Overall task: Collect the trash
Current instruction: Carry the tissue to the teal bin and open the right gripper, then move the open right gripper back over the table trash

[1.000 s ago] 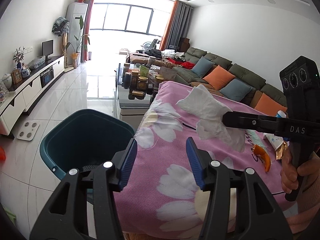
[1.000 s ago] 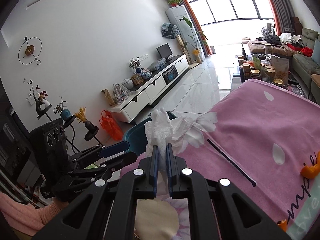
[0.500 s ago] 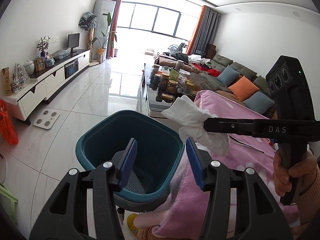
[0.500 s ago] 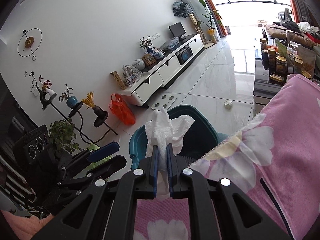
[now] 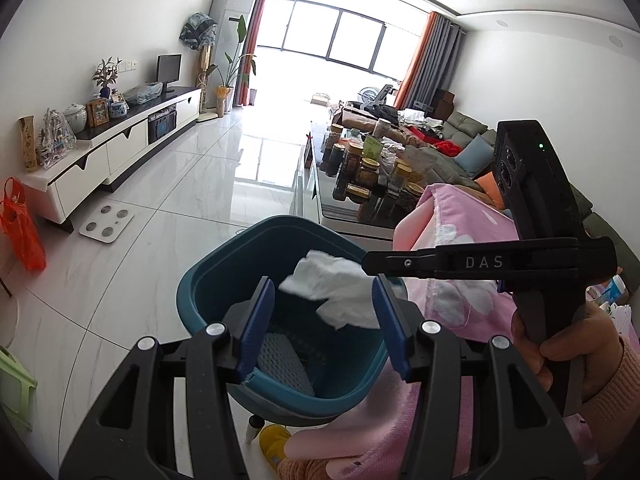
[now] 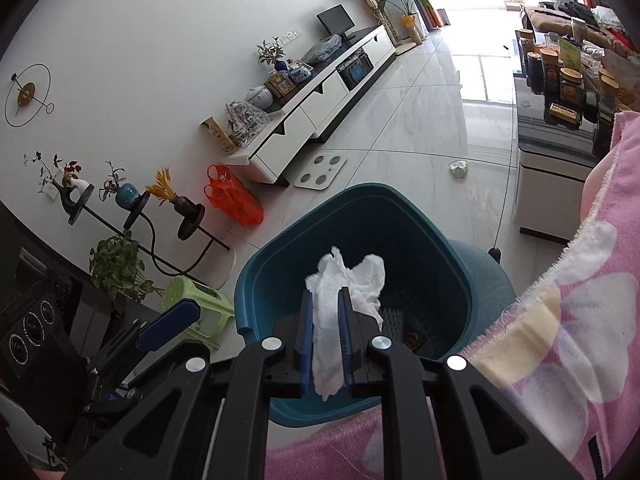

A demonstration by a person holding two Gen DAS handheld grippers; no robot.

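Note:
A crumpled white tissue hangs over the open teal bin. It sits between the blue pads of my right gripper, whose jaws are opening while the paper still touches both pads. From the left wrist view, the right gripper reaches in from the right with the tissue at its tip, above the bin. My left gripper is open near the bin's front rim with nothing between its fingers. In the right wrist view the left gripper shows at lower left.
A pink flowered blanket borders the bin on the right. Behind it a glass coffee table carries several jars. On the floor are an orange bag, a green stool and a white scale.
Both grippers swung left from over the pink blanket to the teal bin. The right gripper carried the tissue above the bin, and its pads have parted a little.

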